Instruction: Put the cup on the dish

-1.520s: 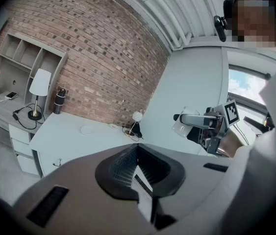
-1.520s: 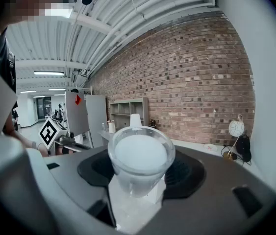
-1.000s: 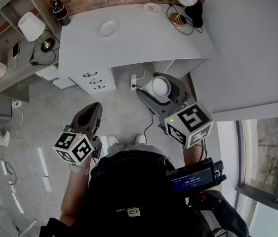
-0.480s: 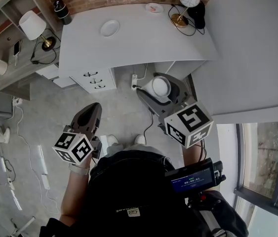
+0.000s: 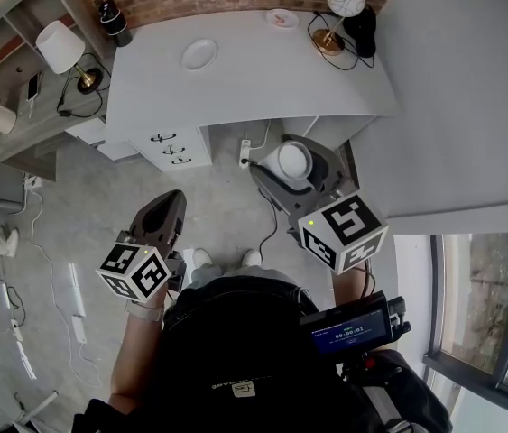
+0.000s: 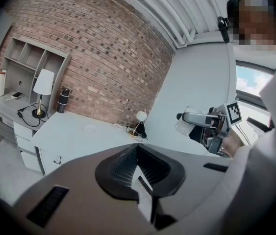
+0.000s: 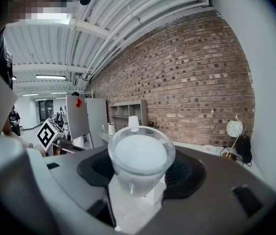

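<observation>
A white dish (image 5: 199, 55) lies on the white desk (image 5: 263, 75), far ahead of both grippers, and shows small in the left gripper view (image 6: 89, 129). My right gripper (image 5: 292, 175) is shut on a clear frosted cup (image 5: 293, 159), held upright over the floor short of the desk. The cup (image 7: 140, 158) fills the middle of the right gripper view, with the jaws pressed against its lower part. My left gripper (image 5: 164, 209) hangs over the floor to the left, shut with nothing in it (image 6: 138, 174).
On the desk stand a globe lamp (image 5: 342, 0) with cables, a small pink saucer (image 5: 281, 17) and a black bottle (image 5: 113, 21). A drawer unit (image 5: 174, 142) sits under the desk's left end. A side shelf holds a shaded lamp (image 5: 61, 47). A grey wall panel (image 5: 470, 88) closes the right.
Almost nothing: the right gripper's marker cube has dipped slightly and the cup stays in its jaws. The left gripper has not moved.
</observation>
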`<control>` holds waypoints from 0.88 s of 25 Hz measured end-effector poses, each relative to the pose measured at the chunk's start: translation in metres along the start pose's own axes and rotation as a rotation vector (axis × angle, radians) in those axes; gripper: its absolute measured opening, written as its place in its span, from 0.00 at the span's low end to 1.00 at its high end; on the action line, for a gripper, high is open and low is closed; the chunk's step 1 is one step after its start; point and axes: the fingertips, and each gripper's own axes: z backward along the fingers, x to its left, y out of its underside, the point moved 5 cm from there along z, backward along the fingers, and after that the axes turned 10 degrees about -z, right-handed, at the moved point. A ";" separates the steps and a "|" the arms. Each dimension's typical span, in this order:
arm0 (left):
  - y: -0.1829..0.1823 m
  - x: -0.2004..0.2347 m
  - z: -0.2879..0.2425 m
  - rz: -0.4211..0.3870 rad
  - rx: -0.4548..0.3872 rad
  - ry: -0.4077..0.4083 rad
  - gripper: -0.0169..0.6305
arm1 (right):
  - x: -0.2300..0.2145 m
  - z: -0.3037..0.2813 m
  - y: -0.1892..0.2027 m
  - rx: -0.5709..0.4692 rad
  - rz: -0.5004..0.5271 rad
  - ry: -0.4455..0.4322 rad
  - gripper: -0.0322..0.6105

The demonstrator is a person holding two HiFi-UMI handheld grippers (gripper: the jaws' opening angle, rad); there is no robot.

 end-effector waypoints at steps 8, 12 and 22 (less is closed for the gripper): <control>0.005 -0.030 -0.018 -0.016 0.006 -0.030 0.03 | -0.028 0.016 0.003 -0.010 0.003 -0.032 0.47; 0.007 -0.042 -0.023 -0.021 0.009 -0.039 0.03 | -0.040 0.021 0.006 -0.014 0.000 -0.040 0.47; 0.007 -0.043 -0.035 -0.021 0.007 -0.044 0.03 | -0.058 0.021 0.009 -0.014 -0.013 -0.023 0.47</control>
